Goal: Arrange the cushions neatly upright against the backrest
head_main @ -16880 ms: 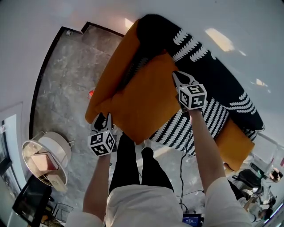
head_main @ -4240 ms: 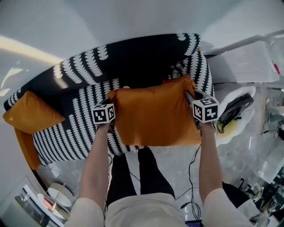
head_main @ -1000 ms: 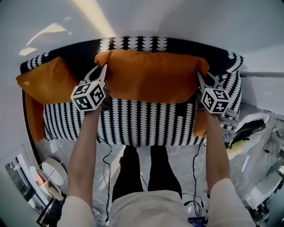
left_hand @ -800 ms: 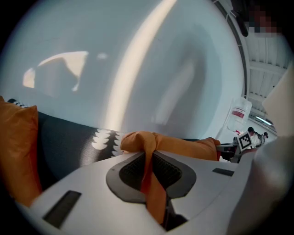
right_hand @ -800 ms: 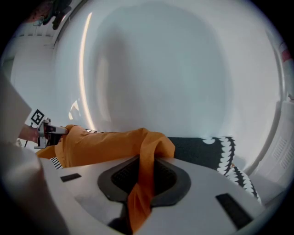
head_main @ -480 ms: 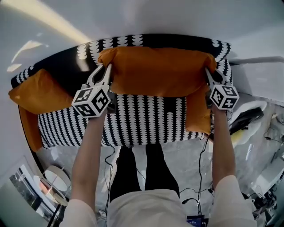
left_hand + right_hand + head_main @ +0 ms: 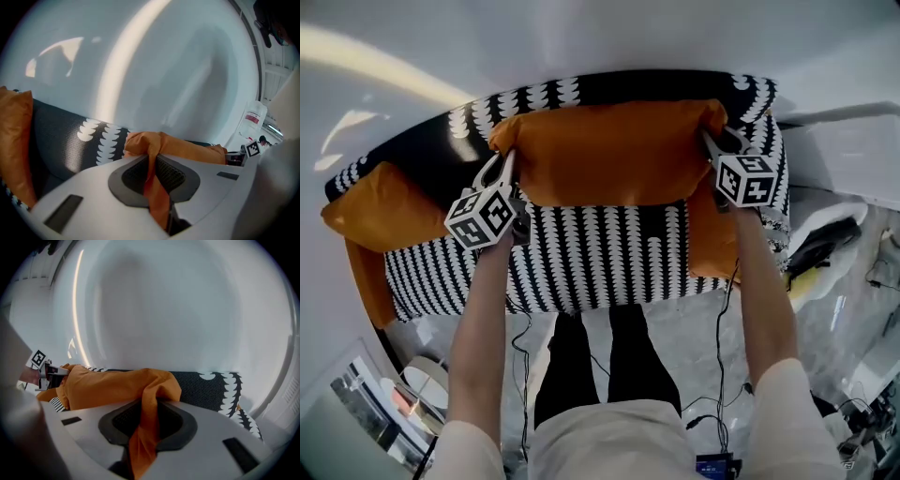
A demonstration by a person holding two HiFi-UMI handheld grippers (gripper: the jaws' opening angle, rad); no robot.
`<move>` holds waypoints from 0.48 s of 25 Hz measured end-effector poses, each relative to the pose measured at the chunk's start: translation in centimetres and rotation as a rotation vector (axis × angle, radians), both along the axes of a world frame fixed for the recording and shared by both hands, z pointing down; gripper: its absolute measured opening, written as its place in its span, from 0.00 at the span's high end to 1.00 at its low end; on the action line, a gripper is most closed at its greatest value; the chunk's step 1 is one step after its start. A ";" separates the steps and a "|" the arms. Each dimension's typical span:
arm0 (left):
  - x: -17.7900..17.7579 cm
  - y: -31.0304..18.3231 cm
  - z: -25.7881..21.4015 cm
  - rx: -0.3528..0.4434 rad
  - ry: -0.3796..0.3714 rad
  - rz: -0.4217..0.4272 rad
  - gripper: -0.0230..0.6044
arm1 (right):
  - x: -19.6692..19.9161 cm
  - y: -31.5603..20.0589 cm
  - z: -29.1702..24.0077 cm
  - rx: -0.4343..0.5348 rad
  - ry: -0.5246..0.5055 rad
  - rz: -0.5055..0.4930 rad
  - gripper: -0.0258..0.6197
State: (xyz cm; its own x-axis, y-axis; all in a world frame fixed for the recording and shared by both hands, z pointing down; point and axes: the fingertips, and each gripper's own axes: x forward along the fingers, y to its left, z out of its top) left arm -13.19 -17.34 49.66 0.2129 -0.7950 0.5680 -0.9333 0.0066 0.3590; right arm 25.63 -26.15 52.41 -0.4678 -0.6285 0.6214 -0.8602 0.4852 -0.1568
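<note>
Against the backrest [image 7: 609,86] of a black sofa with white scallop print [image 7: 600,248], a long orange fabric cushion [image 7: 609,150] is held by both ends.
The left gripper [image 7: 500,161] pinches the cushion's left corner in nearly closed jaws. The right gripper [image 7: 713,141] has the right corner's fabric between its jaws, which have just been easing apart but grip it. A smaller orange cushion [image 7: 380,208] leans at the sofa's left end.
</note>
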 end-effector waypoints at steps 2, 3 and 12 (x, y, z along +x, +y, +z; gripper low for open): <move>-0.5 -0.1 0.8 -0.013 -0.001 -0.010 0.88 | -0.5 0.3 -0.1 0.008 0.005 -0.012 0.81; -0.8 -0.3 1.1 -0.018 -0.008 -0.010 0.88 | -0.7 0.4 -0.2 0.017 0.014 -0.020 0.80; -3.0 -0.4 -1.7 -0.031 -0.163 0.035 0.56 | 2.7 1.7 -2.6 -0.006 0.026 0.058 0.52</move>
State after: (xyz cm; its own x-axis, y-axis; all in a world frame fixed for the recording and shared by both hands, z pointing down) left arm -16.18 -17.71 47.96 0.1428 -0.7704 0.6214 -0.9791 -0.0182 0.2025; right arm 28.36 -24.44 49.78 -0.4142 -0.6502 0.6369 -0.8907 0.4336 -0.1365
